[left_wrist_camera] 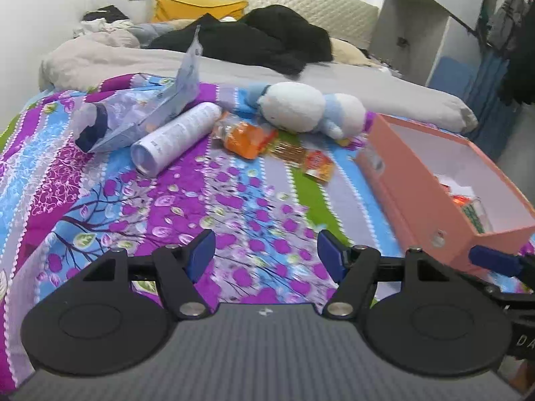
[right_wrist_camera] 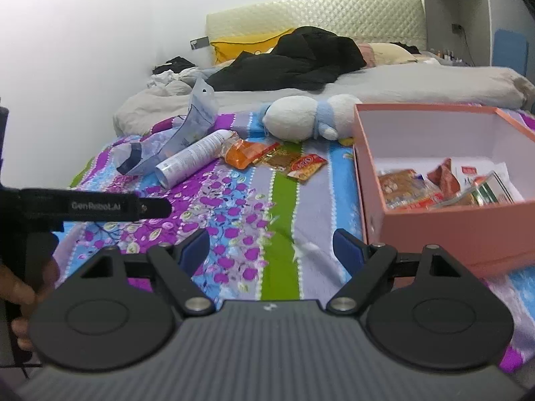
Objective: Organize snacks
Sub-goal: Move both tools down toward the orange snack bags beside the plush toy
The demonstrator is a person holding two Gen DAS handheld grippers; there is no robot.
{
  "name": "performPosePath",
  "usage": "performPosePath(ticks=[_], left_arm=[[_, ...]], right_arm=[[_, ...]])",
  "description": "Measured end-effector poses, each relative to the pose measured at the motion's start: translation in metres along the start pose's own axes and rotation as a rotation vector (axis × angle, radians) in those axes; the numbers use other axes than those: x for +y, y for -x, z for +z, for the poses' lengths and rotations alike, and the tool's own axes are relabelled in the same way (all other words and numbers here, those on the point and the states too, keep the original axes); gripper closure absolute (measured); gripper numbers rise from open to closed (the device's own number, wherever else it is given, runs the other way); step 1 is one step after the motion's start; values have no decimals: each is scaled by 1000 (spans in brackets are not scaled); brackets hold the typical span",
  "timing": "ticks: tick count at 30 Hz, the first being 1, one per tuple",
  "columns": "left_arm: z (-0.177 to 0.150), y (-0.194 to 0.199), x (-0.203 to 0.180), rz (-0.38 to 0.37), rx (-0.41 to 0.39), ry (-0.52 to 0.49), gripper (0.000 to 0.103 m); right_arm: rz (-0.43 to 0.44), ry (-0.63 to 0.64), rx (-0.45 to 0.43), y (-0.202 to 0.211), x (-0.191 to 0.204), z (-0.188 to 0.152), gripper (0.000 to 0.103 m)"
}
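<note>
Bedroom scene — bed with a purple, blue and green floral bedspread (left_wrist_camera: 234, 200) over the near part, grey duvet (left_wrist_camera: 334, 80) behind it, black clothes (left_wrist_camera: 267, 40) heaped by the padded headboard (left_wrist_camera: 267, 0), yellow pillow (left_wrist_camera: 197, 6) in the corner.

Left gripper (left_wrist_camera: 265, 250): blue-padded fingers spread wide, nothing between them, hovering above the bedspread. Right gripper (right_wrist_camera: 271, 247): also spread, empty, just beside the near corner of the pink box (right_wrist_camera: 451, 234).

Pink box sits open at the right side of the bed; several snack packets (right_wrist_camera: 411, 187) already lie inside it, bunched toward the near wall. Loose snacks still on the bedspread, mid-bed, close together: orange packet (right_wrist_camera: 240, 153), clear-wrapped brown packet (right_wrist_camera: 279, 159) touching it, red-and-yellow packet (right_wrist_camera: 306, 166) nearest the box — well apart from both grippers.

Non-snack clutter: white spray can (right_wrist_camera: 192, 162) lying on its side just beside the orange packet, crumpled pale-blue plastic pouch (right_wrist_camera: 187, 130) left of the can, white-and-blue plush toy (right_wrist_camera: 307, 118) behind the snacks, touching the box's far corner area.

Part of a hand (right_wrist_camera: 23, 287) shows at the left edge of the right wrist view, gripping the other tool's handle.
</note>
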State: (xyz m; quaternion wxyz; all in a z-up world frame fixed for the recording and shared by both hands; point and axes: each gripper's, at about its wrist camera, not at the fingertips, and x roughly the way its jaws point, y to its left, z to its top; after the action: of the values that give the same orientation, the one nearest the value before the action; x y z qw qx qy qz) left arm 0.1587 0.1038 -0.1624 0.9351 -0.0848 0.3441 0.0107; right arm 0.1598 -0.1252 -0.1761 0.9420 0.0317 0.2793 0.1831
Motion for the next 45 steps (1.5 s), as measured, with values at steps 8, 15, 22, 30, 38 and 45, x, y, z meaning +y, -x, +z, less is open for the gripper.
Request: performPosePath(ticks=[8,15,22,30,38,45], left_arm=[[8,-53,29,56,8,35,25],[26,-112,51,36,32,90,24],[62,-180,65,-57,32,186,24],[96,-249,77,-128,61,372,24],[113,-285,82,-124,63,459,24],[126,-298,80,-110,84,476,25]], right_arm=[[31,17,24,-60,11,11,21],[31,51,37,-118,20,28,21],[-94,112,49,-196,4,44,21],[-242,351,122,-256,10,43,28],[-331,607,125,-276,24,34,43],[-295,670,146,-285,29,38,74]])
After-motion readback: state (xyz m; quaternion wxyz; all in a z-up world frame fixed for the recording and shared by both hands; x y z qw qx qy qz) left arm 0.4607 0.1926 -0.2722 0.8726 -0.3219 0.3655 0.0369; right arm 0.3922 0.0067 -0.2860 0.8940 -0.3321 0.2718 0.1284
